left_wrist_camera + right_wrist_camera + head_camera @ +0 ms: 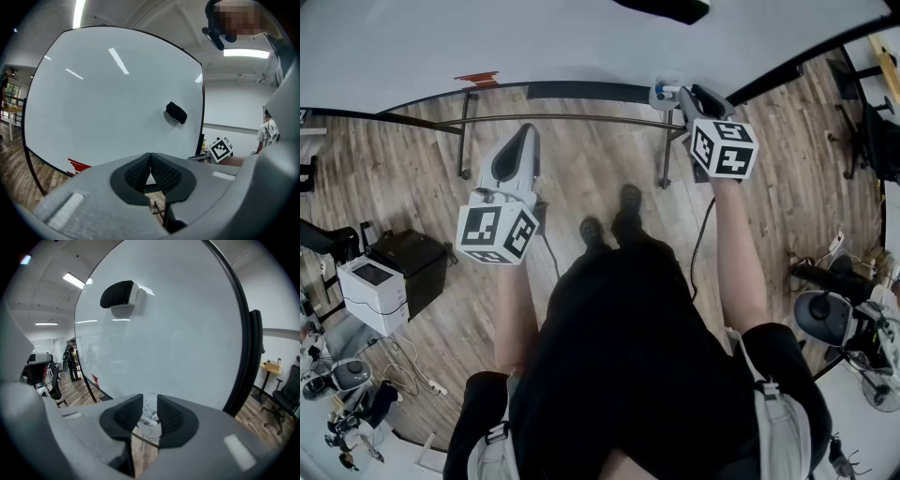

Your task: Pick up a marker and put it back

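White plastic fills the gap between my right tongs (150, 398): a small holder (152, 428) fixed at the lower edge of the whiteboard (178, 333), with what looks like a marker (147, 420) lying in it, though it is small and partly hidden by the pads. The right tongs stand well apart, one pad on each side of the holder, and as far as I can see they press on nothing. From my head view the same tongs reach forward to the board's bottom rail, with the holder and a bit of blue just at their tips.

My left tongs (150, 157) are closed, the two dark ribbed pads meeting at the tips with nothing between them. I hold them lower and further back, over the wooden floor (581, 169), pointing at the board and well apart from the holder.

A black eraser (119, 294) clings high on the whiteboard, and a red scribble (77, 165) sits near its lower edge on the left.
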{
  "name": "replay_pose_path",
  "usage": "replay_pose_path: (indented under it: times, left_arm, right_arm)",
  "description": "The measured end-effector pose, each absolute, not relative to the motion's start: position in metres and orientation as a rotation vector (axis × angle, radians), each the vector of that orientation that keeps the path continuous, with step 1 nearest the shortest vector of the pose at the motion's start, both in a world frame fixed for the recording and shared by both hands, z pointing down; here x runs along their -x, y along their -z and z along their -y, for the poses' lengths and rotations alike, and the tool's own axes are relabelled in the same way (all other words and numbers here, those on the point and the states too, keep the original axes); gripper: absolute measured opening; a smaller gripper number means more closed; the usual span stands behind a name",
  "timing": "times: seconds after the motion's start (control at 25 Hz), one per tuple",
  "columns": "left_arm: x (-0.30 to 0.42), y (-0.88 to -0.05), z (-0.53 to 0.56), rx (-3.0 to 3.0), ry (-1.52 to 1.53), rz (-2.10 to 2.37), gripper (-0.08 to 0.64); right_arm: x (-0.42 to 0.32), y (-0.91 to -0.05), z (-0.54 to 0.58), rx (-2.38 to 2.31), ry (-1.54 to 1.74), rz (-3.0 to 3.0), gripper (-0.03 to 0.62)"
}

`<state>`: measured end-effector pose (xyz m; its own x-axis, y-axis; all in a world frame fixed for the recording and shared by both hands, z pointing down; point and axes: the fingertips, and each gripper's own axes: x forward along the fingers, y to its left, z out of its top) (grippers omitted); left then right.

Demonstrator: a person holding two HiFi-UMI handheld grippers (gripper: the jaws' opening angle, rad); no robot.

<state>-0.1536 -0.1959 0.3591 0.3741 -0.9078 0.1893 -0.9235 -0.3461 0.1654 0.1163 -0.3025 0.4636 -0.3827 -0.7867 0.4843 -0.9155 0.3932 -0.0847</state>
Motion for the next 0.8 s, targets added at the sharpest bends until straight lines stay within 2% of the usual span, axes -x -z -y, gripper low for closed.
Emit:
replay_pose_path:
  times: [0.8]
  left_arm:
    - [0.167,-0.346,0.139,-2.47,-0.046,1.569,0.011]
  right_arm:
    - [-0.115,-0.431,0.218,-1.594,-0.421,2.283,0.092]
